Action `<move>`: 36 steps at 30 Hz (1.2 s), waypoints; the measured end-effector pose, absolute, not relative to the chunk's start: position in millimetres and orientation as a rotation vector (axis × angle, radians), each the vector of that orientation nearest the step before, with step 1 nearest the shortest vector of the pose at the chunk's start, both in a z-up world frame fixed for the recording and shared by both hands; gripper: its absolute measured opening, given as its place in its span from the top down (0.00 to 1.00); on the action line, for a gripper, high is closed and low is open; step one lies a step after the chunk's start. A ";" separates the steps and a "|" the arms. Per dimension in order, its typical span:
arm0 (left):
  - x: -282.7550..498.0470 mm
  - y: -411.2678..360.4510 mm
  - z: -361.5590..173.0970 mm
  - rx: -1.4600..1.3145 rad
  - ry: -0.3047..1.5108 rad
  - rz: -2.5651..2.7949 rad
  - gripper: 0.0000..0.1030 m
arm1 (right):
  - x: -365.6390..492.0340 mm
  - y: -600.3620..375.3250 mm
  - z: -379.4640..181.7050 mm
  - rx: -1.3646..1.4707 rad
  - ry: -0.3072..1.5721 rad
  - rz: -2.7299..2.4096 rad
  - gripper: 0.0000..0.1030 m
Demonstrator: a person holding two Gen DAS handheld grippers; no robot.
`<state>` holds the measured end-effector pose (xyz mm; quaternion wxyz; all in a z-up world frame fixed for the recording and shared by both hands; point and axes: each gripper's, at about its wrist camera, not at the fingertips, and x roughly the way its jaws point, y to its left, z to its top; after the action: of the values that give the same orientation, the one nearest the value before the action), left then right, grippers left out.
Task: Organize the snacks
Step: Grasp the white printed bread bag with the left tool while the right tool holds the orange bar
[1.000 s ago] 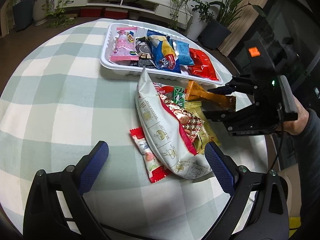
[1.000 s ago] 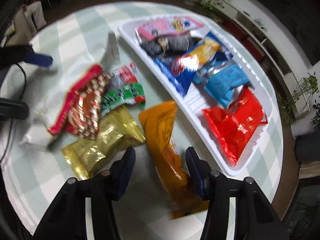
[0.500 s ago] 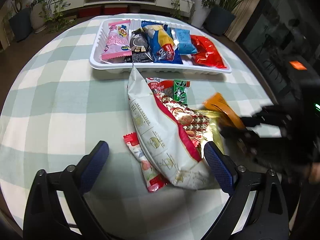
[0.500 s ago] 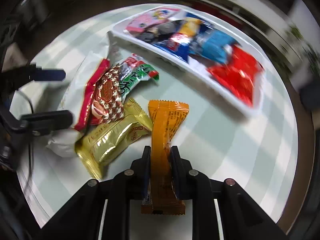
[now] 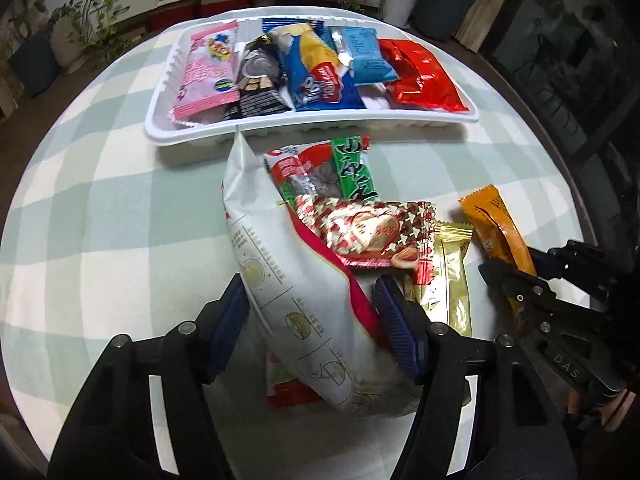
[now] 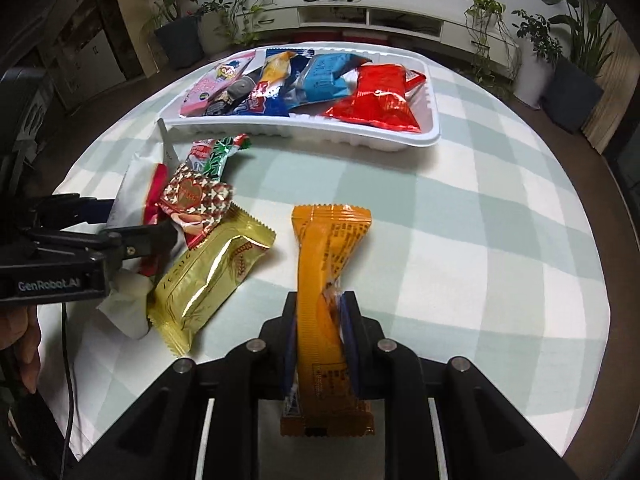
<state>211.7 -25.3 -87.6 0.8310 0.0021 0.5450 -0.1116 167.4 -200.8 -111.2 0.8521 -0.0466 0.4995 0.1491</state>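
Note:
My right gripper [image 6: 319,320] is shut on an orange snack packet [image 6: 328,268], also seen in the left wrist view [image 5: 496,228], held just above the cloth. My left gripper [image 5: 312,304] has its jaws on both sides of a large white snack bag [image 5: 288,292] with a red edge and appears shut on it. Around it lie a red-and-white star packet [image 5: 372,232], a green-and-red packet [image 5: 332,172] and a gold packet [image 6: 208,276]. A white tray [image 6: 430,120] at the far side holds pink, black, blue and red packets.
The round table has a green-and-white check cloth [image 6: 480,220]. A red-ended packet [image 5: 288,388] lies under the white bag. Potted plants and a low white shelf [image 6: 360,16] stand beyond the table. The table edge curves close on the right.
My right gripper closed on the orange packet and turned it toward the tray. My left gripper moved forward and its jaws narrowed onto the white bag.

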 end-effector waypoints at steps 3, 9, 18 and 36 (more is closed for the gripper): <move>210.9 -23.6 -87.2 0.009 1.143 -0.251 0.62 | 172.6 -201.0 -108.2 -0.083 1.039 0.329 0.74; 205.7 -22.9 -86.2 0.034 1.136 -0.275 0.62 | 173.9 -187.6 -112.2 -0.059 1.025 0.437 0.31; 191.6 -7.1 -78.2 -0.074 1.115 -0.338 0.63 | 172.1 -185.5 -110.9 -0.080 1.012 0.408 0.30; 166.3 38.1 -58.7 -0.308 1.065 -0.413 0.63 | 180.4 -194.9 -109.7 -0.094 1.007 0.297 0.80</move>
<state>166.3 38.1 -58.7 0.8302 -0.1450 0.5019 -0.1946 180.4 -194.9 -109.7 0.8642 -0.0449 0.4807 0.1416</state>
